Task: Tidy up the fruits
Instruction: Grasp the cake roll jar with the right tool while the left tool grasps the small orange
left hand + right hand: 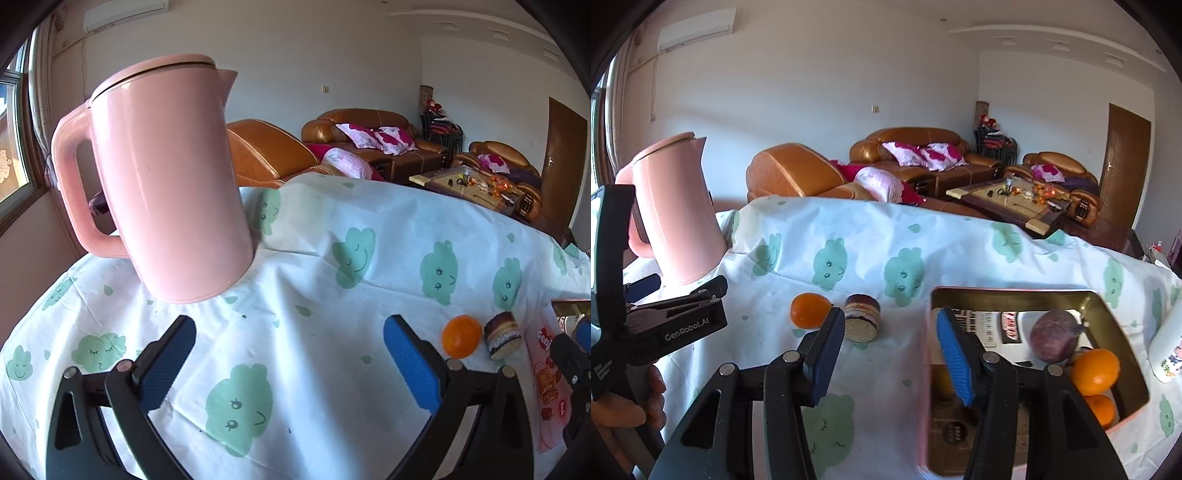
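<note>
A loose orange (809,309) lies on the tablecloth beside a small layered cake piece (862,317). My right gripper (891,350) hovers just in front of them, open, with only cloth between its blue pads. To its right a gold tin box (1015,292) holds a purple fruit (1054,338) and two oranges (1095,371). In the left wrist view my left gripper (291,354) is open wide over bare cloth. There the orange (461,341) and cake piece (502,339) lie just right of its right finger.
A tall pink kettle (162,184) stands at the table's far left, close ahead of the left gripper. A snack packet (550,387) lies right of the cake piece. A white bottle (1169,350) stands right of the tin. A hand (653,391) holds the left gripper's handle.
</note>
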Motion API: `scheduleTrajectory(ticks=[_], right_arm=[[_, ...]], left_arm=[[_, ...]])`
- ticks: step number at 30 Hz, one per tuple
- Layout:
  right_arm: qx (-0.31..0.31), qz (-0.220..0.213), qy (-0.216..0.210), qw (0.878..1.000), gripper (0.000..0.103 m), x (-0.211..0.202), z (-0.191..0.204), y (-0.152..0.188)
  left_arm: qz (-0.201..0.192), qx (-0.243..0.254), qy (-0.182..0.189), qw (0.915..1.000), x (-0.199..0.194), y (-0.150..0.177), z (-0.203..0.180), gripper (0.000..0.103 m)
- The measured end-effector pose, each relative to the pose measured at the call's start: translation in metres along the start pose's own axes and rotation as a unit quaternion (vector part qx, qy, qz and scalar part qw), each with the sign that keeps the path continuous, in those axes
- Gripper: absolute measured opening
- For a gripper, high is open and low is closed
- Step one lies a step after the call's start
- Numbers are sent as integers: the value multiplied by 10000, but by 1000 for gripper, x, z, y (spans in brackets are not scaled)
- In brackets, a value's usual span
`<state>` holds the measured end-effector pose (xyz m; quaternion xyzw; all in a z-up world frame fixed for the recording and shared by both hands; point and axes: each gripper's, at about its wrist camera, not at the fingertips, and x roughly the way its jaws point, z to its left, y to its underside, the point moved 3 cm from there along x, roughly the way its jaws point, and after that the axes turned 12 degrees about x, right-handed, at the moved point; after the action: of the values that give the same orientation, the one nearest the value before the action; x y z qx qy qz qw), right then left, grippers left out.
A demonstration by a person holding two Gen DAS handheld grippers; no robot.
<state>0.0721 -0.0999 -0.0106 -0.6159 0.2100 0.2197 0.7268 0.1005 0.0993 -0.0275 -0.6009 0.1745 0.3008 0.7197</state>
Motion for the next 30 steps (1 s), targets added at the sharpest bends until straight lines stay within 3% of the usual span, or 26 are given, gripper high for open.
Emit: scheduleTrajectory(ticks=[4, 10, 15, 21, 26, 30], right_arm=[[-349, 502, 82, 9981, 43, 35, 22, -1], [-554, 1128, 473, 9909, 42, 77, 30, 2], [-1018, 1169, 863, 9841, 41, 96, 36, 2], [-1337, 1156, 863, 9805, 37, 86, 38, 8], [-607, 482, 308, 9965, 37, 37, 20, -1], [-255, -182, 39, 9995, 37, -14, 3, -2]], left_arm=[[84, -52, -179, 9998, 6, 1, 11, 103], [165, -184, -150, 9996, 9, 0, 18, 103], [139, -140, -93, 9998, 7, -1, 17, 103], [158, -132, -103, 9997, 7, 0, 16, 103], [-82, 2, 163, 9998, 0, -4, 7, 103], [-280, 121, 843, 9960, -5, -9, -13, 103]])
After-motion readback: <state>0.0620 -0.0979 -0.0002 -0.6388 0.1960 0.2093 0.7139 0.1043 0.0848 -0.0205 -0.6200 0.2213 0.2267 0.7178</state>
